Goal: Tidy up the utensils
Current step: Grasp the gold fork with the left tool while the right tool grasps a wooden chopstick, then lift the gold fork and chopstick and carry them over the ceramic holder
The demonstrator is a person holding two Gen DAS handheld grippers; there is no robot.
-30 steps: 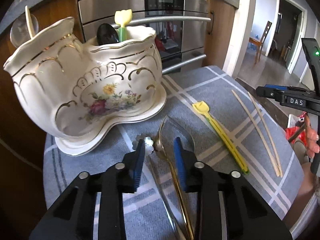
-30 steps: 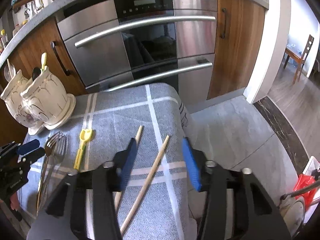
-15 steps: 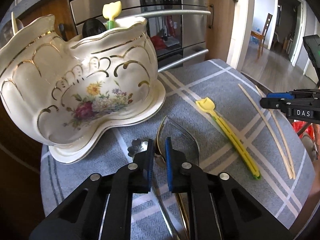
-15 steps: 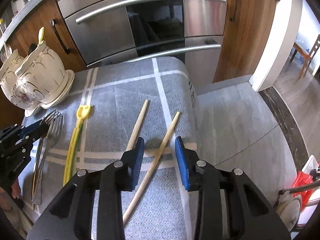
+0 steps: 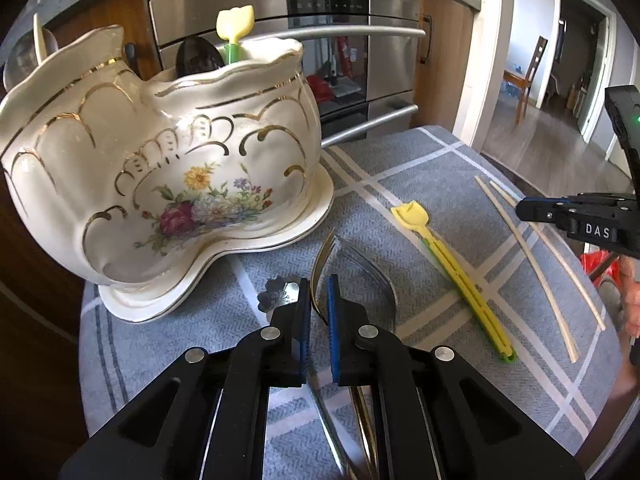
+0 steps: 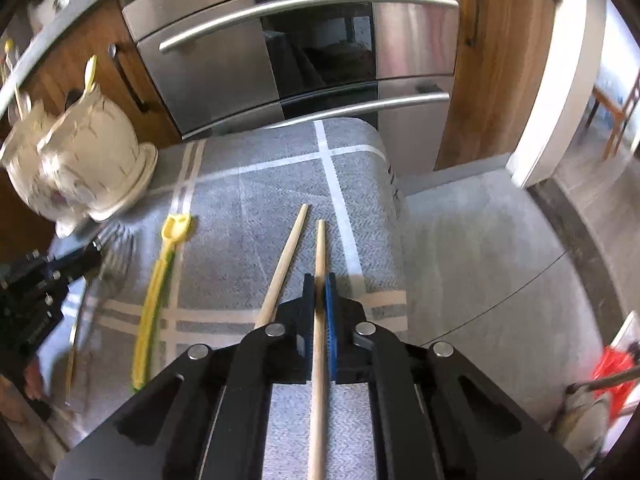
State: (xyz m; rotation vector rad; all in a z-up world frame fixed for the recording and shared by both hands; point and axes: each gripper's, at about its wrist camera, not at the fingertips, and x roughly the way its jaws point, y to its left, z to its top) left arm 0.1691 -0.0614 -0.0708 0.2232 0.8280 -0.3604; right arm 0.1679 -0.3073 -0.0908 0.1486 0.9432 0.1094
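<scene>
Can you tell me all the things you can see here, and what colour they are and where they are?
holder: one, cream with gold trim and flowers, on its saucer at the cloth's left
utensils in the holder: a yellow-green one and a black spoon
tablecloth: one, grey with white stripes
gold fork: one, between the left gripper's pads
silver fork: one, beside it
yellow utensil: one, mid-cloth
chopsticks: two, pale wood; one in the right gripper, one beside it
oven: steel, behind
left gripper: black, blue pads, just closed
right gripper: same, just closed
</scene>
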